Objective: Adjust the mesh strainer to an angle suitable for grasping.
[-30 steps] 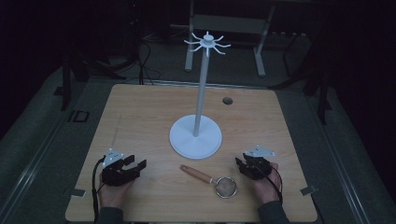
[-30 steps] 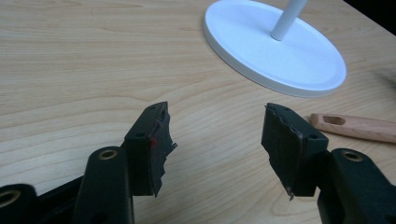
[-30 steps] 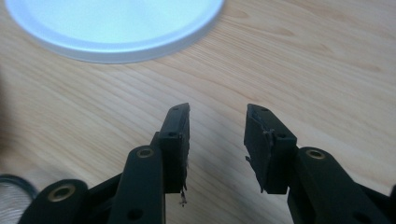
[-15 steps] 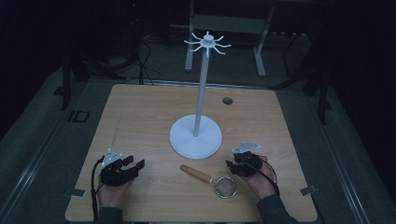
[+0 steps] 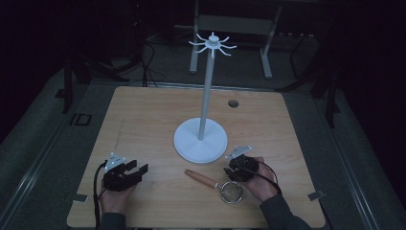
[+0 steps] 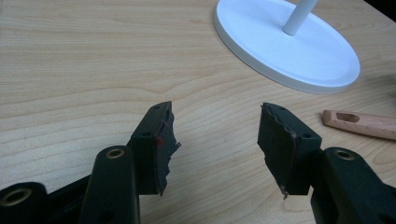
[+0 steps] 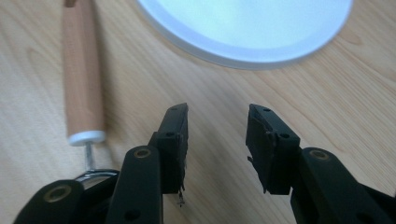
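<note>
the little strainer (image 5: 231, 191) lies flat on the wooden desk (image 5: 143, 120), near the front edge. its round mesh bowl is on the person's right side, and its wooden handle (image 5: 203, 178) points away to the left and a bit toward the back. the handle has a hole near its end, which you can see in the left gripper view (image 6: 362, 123).

the right gripper (image 5: 238, 168) is just behind the mesh bowl, very close to it, with the person's hand around it. in the right gripper view the handle (image 7: 83, 93) runs up the left side, beside the left jaw and not between the two jaws. the jaws are partly apart with only bare desk between them, and they hold nothing. they have just been closing a little.

the left gripper (image 5: 135, 168) sits on the other side of the desk, well apart from the strainer. its jaws are wide apart and there is nothing in them, just wood grain below.

a tall white stand (image 5: 201, 139) is in the middle of the desk. it has a round flat base, a thin pole, and small hooks (image 5: 212, 44) like spider legs at the top. the base is near the strainer's handle but not touching it. a small dark hole (image 5: 233, 103) is in the desk farther back.
</note>
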{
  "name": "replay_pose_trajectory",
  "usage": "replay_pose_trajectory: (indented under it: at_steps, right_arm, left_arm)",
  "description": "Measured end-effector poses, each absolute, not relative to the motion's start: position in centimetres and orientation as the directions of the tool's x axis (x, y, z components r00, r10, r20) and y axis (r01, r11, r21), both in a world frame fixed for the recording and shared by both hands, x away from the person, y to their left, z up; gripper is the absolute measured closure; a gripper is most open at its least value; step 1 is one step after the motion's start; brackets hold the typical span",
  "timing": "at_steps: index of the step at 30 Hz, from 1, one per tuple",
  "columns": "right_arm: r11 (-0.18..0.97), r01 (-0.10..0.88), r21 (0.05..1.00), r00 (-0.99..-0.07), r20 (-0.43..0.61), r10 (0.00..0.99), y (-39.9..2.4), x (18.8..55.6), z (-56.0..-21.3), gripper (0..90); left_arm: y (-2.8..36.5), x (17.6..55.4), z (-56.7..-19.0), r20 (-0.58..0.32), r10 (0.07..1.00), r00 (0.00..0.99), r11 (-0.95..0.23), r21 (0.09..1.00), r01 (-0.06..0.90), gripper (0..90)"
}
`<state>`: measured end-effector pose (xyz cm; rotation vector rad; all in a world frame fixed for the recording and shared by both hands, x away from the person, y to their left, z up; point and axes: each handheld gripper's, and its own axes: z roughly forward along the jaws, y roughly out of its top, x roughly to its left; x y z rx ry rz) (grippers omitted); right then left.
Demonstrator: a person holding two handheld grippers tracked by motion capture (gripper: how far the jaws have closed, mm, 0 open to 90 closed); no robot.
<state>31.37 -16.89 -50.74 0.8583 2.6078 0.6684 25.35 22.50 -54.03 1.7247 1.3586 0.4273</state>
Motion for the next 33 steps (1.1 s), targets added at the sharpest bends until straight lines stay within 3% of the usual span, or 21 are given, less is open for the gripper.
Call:
replay_pose_trajectory:
  at_steps: [33]
  right_arm:
    - [0.868, 0.317, 0.382, -0.913, -0.123, 0.388, -12.2, 30.1, -50.1, 57.4]
  left_arm:
    - [22.2, 25.5, -54.2, -0.201, 0.925, 0.322, -0.053, 0.771, 0.634, 48.0]
